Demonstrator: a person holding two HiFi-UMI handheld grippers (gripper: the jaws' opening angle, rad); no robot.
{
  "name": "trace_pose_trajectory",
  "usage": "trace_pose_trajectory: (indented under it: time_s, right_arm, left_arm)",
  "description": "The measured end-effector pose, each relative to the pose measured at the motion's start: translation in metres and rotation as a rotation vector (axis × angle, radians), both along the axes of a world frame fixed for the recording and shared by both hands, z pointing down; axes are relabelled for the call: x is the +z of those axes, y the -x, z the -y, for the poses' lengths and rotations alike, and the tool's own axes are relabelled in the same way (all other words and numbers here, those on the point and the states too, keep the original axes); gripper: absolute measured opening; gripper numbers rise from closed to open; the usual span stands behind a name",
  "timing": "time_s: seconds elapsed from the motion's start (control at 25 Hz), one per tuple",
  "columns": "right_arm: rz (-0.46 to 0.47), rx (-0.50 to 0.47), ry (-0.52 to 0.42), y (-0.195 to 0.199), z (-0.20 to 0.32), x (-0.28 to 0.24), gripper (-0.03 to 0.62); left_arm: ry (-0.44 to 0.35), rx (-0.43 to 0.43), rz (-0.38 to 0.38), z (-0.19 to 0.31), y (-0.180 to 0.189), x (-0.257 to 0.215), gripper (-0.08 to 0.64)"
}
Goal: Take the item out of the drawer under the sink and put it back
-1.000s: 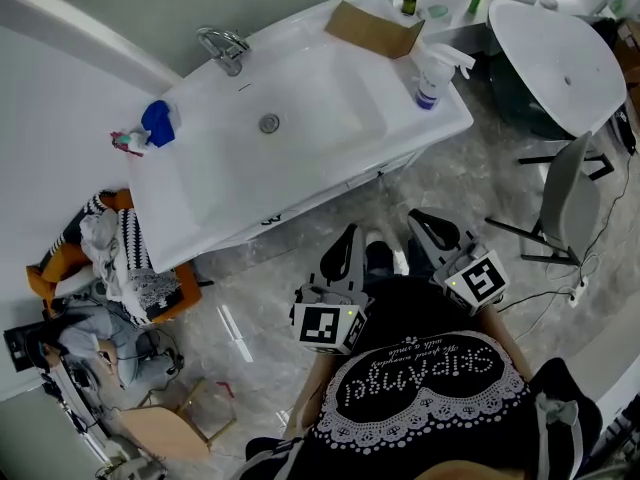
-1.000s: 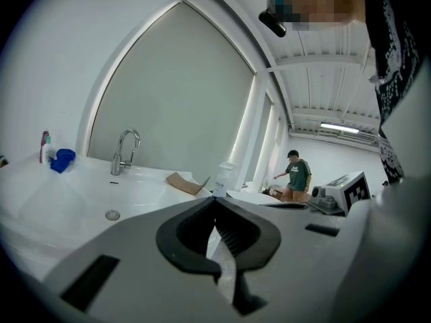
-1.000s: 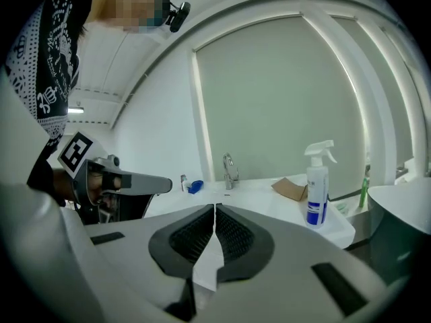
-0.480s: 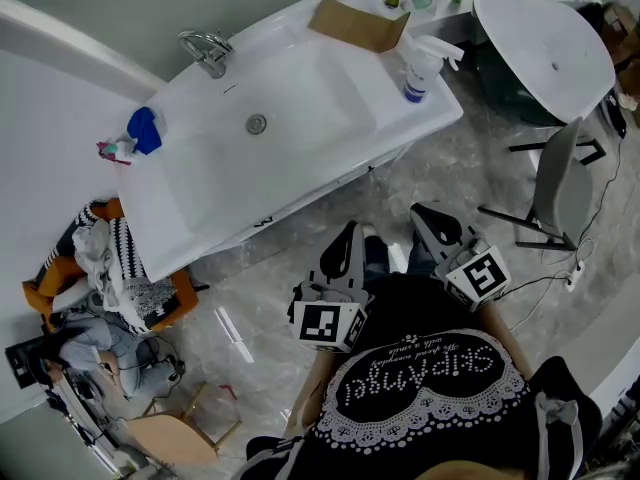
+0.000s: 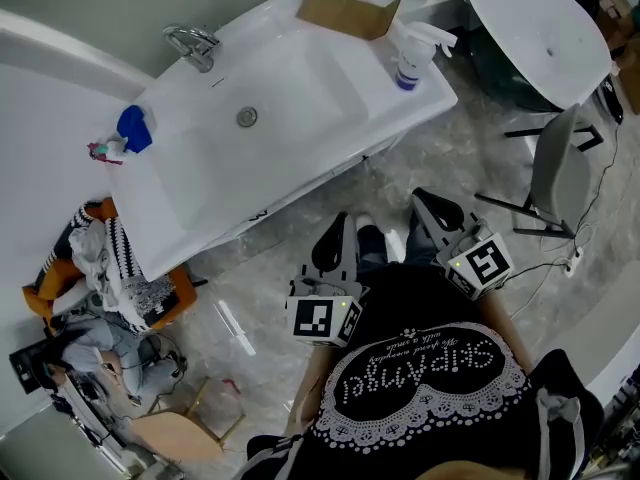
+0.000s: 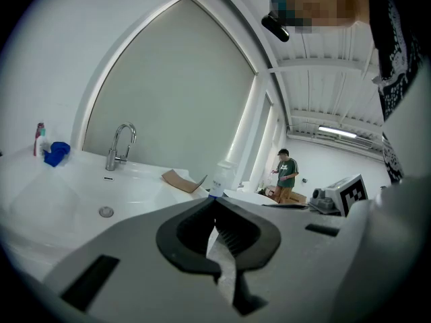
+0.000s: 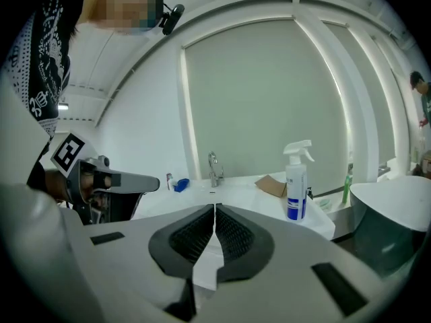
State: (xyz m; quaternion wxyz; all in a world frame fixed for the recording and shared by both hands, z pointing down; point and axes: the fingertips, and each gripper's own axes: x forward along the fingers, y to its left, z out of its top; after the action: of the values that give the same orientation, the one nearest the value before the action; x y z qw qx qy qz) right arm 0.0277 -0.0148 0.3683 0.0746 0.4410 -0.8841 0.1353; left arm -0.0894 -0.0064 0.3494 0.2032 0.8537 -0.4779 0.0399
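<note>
Under the sink point(image 5: 330, 163): the drawer front point(image 5: 305, 190) shows only as a narrow white strip below the basin's near edge. Its long axis runs from lower left to upper right in the head view.
Item: hidden. No view shows it, so its direction cannot be told.
Left tongs point(image 6: 215, 206): clenched, ribbed pads meeting at the tips, nothing between them.
Right tongs point(image 7: 214, 210): clenched likewise, and empty.
Hand pose: both tongs are held close to the person's torso point(image 5: 420, 388), side by side and apart. Their noses aim toward the drawer front and tip a little down, with the marker cubes point(image 5: 322, 320) facing up.
Drawer front relative to tongs: ahead of both noses and well apart from them, with marbled floor point(image 5: 290, 258) between.
Worktop: spray bottle point(image 5: 405, 60) upright at the right end, folded cardboard point(image 5: 345, 13) just behind it, faucet point(image 5: 192, 46) at the back, a blue thing point(image 5: 130, 126) at the left end.
</note>
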Motion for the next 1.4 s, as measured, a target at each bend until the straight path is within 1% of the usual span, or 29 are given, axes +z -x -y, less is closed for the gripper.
trace_pose_trajectory:
  time_s: [0.16,0.32,0.52,0.68,0.72,0.76,0.8,0.88,0.96,1.04,1.12,1.16,1.28,1.4]
  right_arm:
    - [0.006,0.001,-0.006,0.001,0.004,-0.001,0.02]
    - [0.019,0.029,-0.003,-0.003,0.007,0.002,0.02]
    - [-0.046,0.068,0.014,-0.02,0.011,0.015,0.021]
    - [-0.069,0.102,0.047,-0.026,0.014,0.031,0.023]
    - [-0.081,0.103,0.055,-0.025,0.015,0.036,0.035]
    - [-0.094,0.101,0.063,-0.023,0.015,0.043,0.076]
    - [-0.107,0.096,0.069,-0.021,0.016,0.05,0.1]
    - [-0.127,0.089,0.076,-0.017,0.018,0.066,0.101]
    - [-0.127,0.086,0.088,-0.013,0.024,0.083,0.103]
    - [-0.089,0.105,0.107,-0.012,0.033,0.097,0.107]
    - [-0.051,0.128,0.132,-0.01,0.042,0.112,0.139]
    - [-0.044,0.134,0.144,-0.009,0.046,0.121,0.144]
    - [-0.036,0.15,0.169,-0.009,0.058,0.157,0.15]
    - [-0.047,0.168,0.173,-0.011,0.075,0.2,0.163]
  left_arm:
    - [-0.013,0.004,0.003,0.002,0.0,-0.004,0.005]
    - [-0.016,0.012,0.006,0.002,0.003,-0.005,0.005]
    - [-0.032,-0.006,0.01,0.009,0.014,-0.009,0.005]
    - [-0.03,-0.01,0.013,0.014,0.021,-0.007,0.005]
    - [-0.027,-0.004,0.015,0.014,0.022,-0.006,0.005]
    - [-0.023,0.005,0.018,0.014,0.02,-0.004,0.005]
    - [-0.019,0.017,0.02,0.014,0.018,-0.002,0.005]
    - [-0.004,0.047,0.022,0.013,0.012,0.005,0.005]
    - [0.011,0.075,0.012,0.013,0.004,0.012,0.005]
    - [0.014,0.1,-0.004,0.013,-0.003,0.018,0.005]
    - [0.019,0.118,-0.014,0.013,-0.009,0.026,0.005]
    - [0.027,0.121,-0.017,0.013,-0.011,0.031,0.005]
    - [0.039,0.127,-0.032,0.012,-0.018,0.044,0.005]
    - [0.023,0.151,-0.029,0.013,-0.029,0.06,0.005]
